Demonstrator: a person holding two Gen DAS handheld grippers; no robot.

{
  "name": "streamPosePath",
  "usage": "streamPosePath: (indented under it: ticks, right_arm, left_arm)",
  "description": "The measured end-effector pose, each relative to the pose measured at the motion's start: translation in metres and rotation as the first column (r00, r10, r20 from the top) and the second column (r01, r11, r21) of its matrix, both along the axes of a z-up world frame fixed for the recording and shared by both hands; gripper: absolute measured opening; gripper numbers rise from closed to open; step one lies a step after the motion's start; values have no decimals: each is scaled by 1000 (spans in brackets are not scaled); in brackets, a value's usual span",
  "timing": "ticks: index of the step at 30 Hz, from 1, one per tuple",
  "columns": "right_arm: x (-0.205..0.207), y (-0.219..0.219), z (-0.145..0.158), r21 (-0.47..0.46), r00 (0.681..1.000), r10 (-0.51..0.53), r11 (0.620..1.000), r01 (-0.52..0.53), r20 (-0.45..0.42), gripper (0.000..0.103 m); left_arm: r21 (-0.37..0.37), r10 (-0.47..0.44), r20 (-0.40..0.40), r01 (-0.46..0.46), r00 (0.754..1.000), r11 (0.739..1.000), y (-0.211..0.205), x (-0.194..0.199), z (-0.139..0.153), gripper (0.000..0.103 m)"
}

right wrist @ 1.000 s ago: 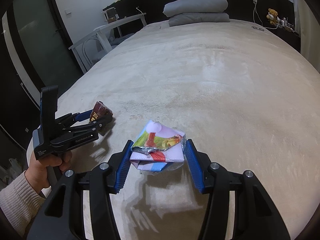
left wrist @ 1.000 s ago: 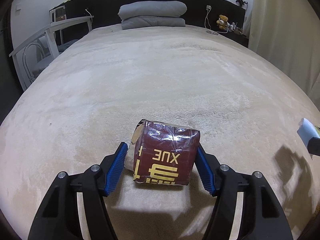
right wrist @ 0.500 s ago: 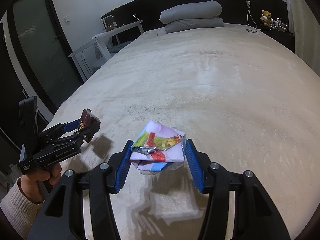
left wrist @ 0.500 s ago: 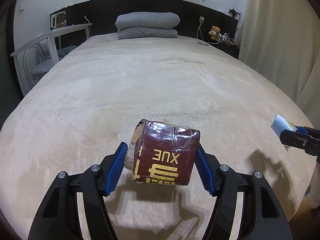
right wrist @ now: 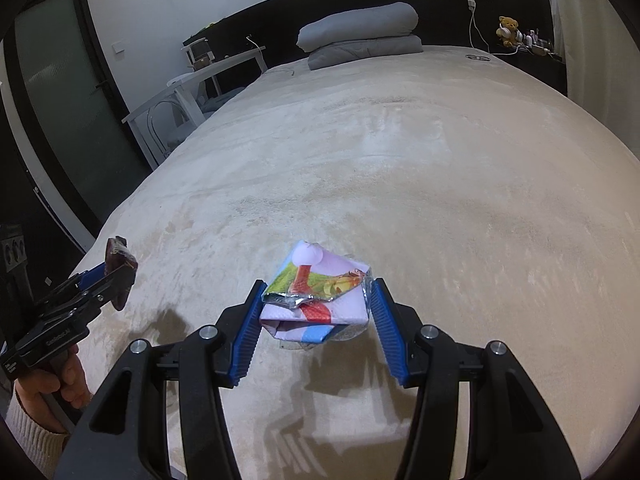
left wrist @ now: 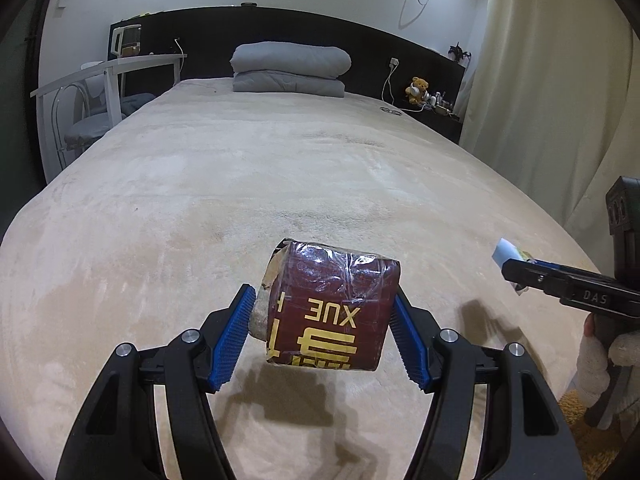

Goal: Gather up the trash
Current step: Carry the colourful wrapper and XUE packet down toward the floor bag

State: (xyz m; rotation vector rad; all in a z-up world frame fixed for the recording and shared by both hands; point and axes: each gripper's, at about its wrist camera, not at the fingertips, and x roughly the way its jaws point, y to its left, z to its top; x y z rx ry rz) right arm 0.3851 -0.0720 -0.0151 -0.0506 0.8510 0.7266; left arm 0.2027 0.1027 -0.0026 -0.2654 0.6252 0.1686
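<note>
1. The left gripper (left wrist: 325, 326) is clamped on a dark red, film-wrapped box with yellow lettering (left wrist: 331, 308). Both blue ribbed pads press its sides. The box hangs between the fingertips, clear of the surface, and its shadow falls on the cover directly below.

2. The right gripper (right wrist: 316, 312) is clamped on a crumpled pale lilac packet with colourful print and a silver foil edge (right wrist: 316, 296). The packet sits squeezed between the blue pads, raised off the surface, with its shadow beneath.

3. Under both grippers lies a beige plush bed cover (left wrist: 260, 184). The stretch ahead of the fingertips carries no other litter that can be made out.

4. Far ahead of both grippers, two stacked grey pillows (left wrist: 289, 67) rest against a black headboard (left wrist: 400, 52).

5. Ahead and to the left stands a white desk (left wrist: 108, 74). Ahead and to the right a small teddy bear (left wrist: 418, 89) sits on a dark shelf.

6. No bin, bag or other container is identifiable in either view.

7. A hand in a cream knitted sleeve (right wrist: 48, 392) holds the left gripper's handle.
</note>
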Motion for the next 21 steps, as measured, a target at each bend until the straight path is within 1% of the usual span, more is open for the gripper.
streamPosePath:
  ticks: [4,9,16,21]
  right_arm:
    - [-18,-9,-1,8,1000,-8,1000,8,-4,53]
    - [-52,-22,-1,25,1000,-1,1000,1,1,53]
    - [-97,-44,-1,38,1000,10,999,-10,12,53]
    - [-123,-60,-2,59,1000,16,998,-16,4,53]
  left_arm:
    - [-4,-16,6,16,1000,1000,-22,-23,-2,64]
    - [9,-41,21,41,999,999,-46,-53,-2,64]
    - [-5,-50,30,50,998,999,-70,-91,-7,64]
    - [3,-73,38,73,997,997,-89,-116,-7,64]
